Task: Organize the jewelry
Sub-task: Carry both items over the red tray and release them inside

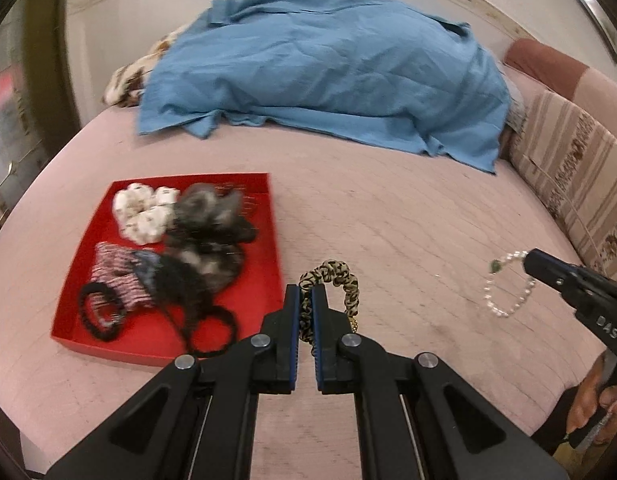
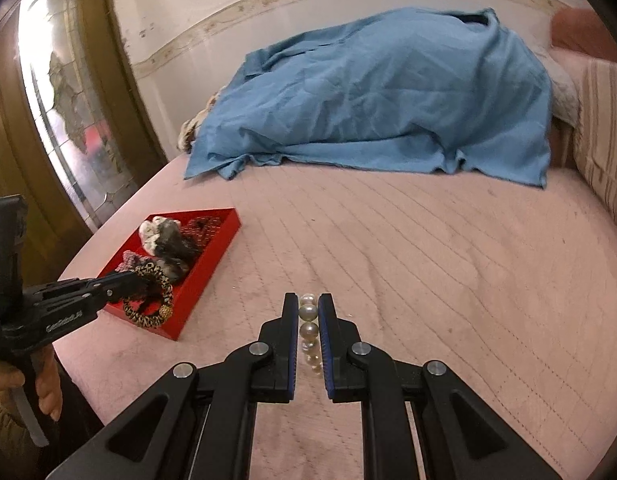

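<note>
Left gripper (image 1: 307,300): jaws clamped on leopard-print scrunchie (image 1: 335,280), held in the air just right of the red tray.
Right gripper (image 2: 308,312): jaws pinching pearl bracelet (image 2: 308,312), loop dangling above the bed (image 2: 428,280).
Red tray (image 1: 164,350): left of both; left gripper nearer.
Tray contents: scrunchies, hair ties.
Far: blue cloth (image 1: 328,72).

"DAS" on the right gripper (image 1: 526,266) body

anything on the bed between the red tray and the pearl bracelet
Only the left tongs holding the leopard-print fabric scrunchie; otherwise bare pink quilt from red tray to white pearl bracelet, per the left wrist view.
</note>
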Action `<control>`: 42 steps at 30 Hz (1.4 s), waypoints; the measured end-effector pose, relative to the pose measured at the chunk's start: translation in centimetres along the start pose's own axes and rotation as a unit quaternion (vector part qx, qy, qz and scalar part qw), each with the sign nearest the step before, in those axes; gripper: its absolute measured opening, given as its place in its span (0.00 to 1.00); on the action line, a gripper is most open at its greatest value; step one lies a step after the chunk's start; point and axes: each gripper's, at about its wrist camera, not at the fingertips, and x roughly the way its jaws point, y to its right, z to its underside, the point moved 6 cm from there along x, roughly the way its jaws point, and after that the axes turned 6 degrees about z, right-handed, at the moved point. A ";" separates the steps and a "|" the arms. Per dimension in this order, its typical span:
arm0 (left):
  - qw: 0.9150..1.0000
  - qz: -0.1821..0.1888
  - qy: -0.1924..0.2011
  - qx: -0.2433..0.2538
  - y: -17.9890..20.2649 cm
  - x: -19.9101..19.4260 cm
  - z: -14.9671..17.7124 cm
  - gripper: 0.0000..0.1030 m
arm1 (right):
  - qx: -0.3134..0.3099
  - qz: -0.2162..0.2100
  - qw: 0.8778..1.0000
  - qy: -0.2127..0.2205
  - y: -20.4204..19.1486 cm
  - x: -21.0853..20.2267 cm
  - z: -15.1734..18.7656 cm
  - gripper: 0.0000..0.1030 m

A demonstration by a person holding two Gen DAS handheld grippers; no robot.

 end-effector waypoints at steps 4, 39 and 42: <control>1.000 -0.015 0.006 -0.017 -2.8 -0.4 -0.1 0.05 | -0.020 -0.006 1.000 -0.002 -2.2 0.0 -0.7 0.11; 0.980 -0.025 -0.033 -0.193 -17.2 1.7 3.0 0.05 | -0.115 -0.105 0.983 -0.096 -23.1 11.0 -1.9 0.11; 0.981 -0.034 -0.037 -0.189 -17.2 2.0 3.2 0.05 | -0.107 -0.094 0.984 -0.110 -22.2 12.1 -1.2 0.11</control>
